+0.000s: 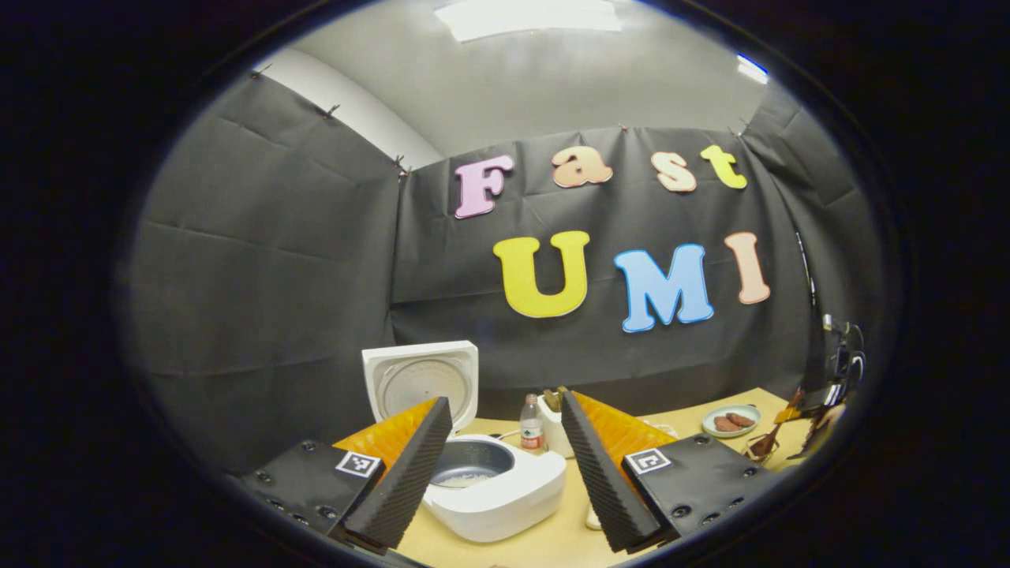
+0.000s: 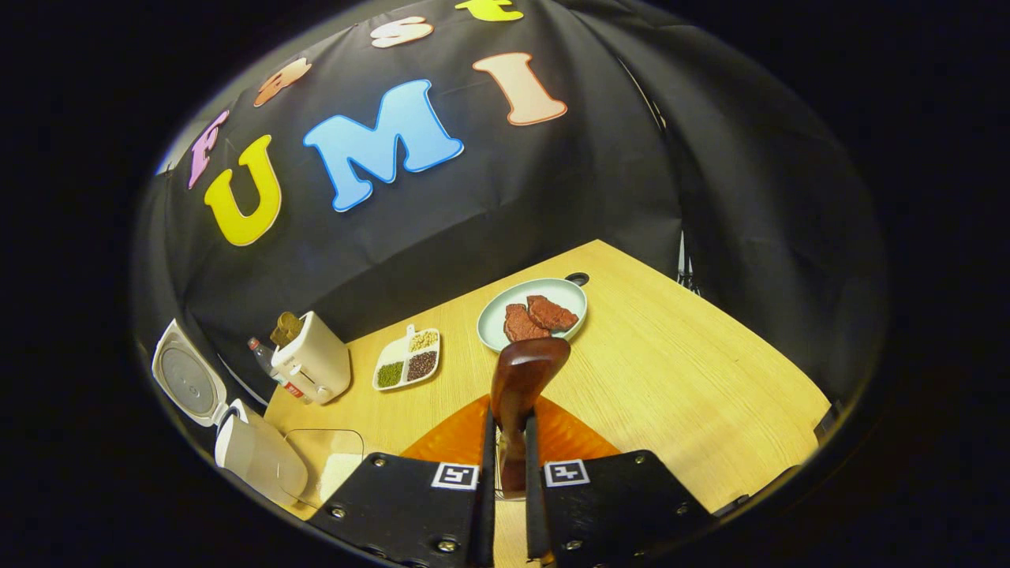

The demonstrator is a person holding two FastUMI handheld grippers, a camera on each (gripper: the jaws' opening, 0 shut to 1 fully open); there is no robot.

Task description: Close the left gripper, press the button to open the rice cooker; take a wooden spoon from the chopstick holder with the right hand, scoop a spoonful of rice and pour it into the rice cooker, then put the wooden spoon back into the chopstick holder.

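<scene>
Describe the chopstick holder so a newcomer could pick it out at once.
Start at the white rice cooker with its lid raised, at the wooden table's black-cloth edge. The chopstick holder stands just beside it, next to a small bottle. It is the cream boxy upright container with utensils poking out the top.

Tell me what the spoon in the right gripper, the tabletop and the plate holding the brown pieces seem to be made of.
Spoon: dark reddish wood, apparently lacquered, with a soft highlight on its rounded bowl. Tabletop: pale wood or wood-look laminate; fine straight grain lines, matte. Plate: pale green, likely glazed ceramic or melamine; smooth rim with slight sheen. The right gripper is shut on the spoon's handle.
</scene>
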